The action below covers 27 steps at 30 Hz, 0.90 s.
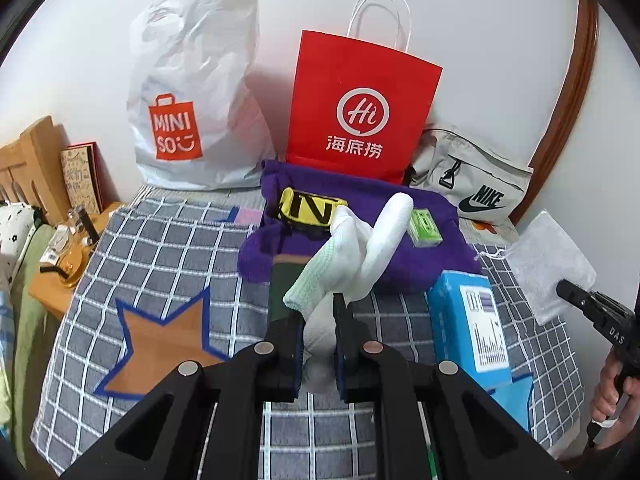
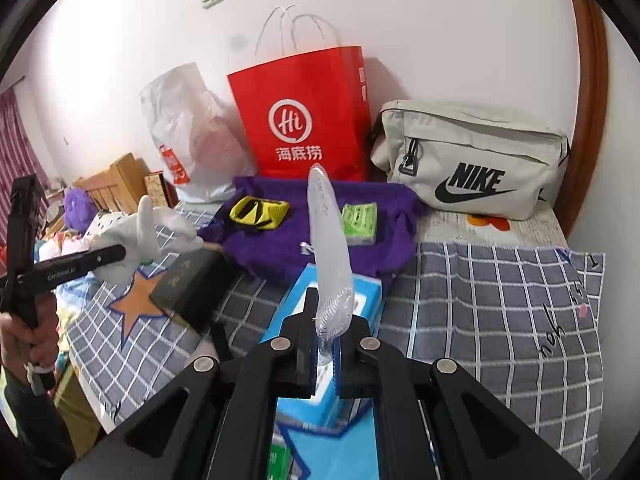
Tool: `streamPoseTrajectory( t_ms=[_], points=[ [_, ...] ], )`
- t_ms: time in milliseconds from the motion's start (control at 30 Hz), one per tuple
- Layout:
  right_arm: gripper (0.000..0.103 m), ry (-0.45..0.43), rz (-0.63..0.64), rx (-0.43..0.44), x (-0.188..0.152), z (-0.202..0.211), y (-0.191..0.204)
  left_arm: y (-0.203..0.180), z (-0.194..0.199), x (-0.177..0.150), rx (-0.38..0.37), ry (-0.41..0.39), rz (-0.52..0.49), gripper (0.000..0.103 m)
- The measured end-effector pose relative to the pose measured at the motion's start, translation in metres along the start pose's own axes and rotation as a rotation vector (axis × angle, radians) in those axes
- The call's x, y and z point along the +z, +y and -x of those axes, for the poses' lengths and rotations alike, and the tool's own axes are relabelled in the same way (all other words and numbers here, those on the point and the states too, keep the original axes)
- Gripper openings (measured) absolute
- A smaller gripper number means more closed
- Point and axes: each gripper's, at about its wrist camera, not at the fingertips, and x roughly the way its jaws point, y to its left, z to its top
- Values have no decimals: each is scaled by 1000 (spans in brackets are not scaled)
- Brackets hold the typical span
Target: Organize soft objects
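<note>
My left gripper (image 1: 318, 316) is shut on white socks (image 1: 360, 252) and holds them up above the checked bedspread; the socks also show at the left of the right wrist view (image 2: 136, 236). My right gripper (image 2: 326, 320) is shut on a clear mesh pouch (image 2: 330, 248), held edge-on and upright; the pouch shows at the right of the left wrist view (image 1: 548, 268). A purple cloth (image 1: 360, 236) lies behind, with a yellow-black folded item (image 1: 312, 208) and a green packet (image 1: 426, 232) on it.
Against the wall stand a white Miniso plastic bag (image 1: 192, 92), a red paper bag (image 1: 360, 108) and a grey Nike pouch (image 2: 476, 160). A blue box (image 1: 472, 320) and a dark box (image 2: 192, 284) lie on the bedspread (image 1: 168, 248). A wooden bedside table (image 1: 52, 280) stands at the left.
</note>
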Motion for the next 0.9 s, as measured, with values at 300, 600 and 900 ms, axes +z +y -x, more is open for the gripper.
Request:
streamPoseTrajectory(
  t_ms=[300,600,900],
  points=[
    [5,15,-1,16,39,-41,-3,-1,-32,29,7,19,2,12],
    [6,49,28,54,59,-84,2,0,-65,47,16,52,-4,12],
    [6,107,26,115,73,-130,-1,-8,-96,61,-27,85,-20,12]
  ],
)
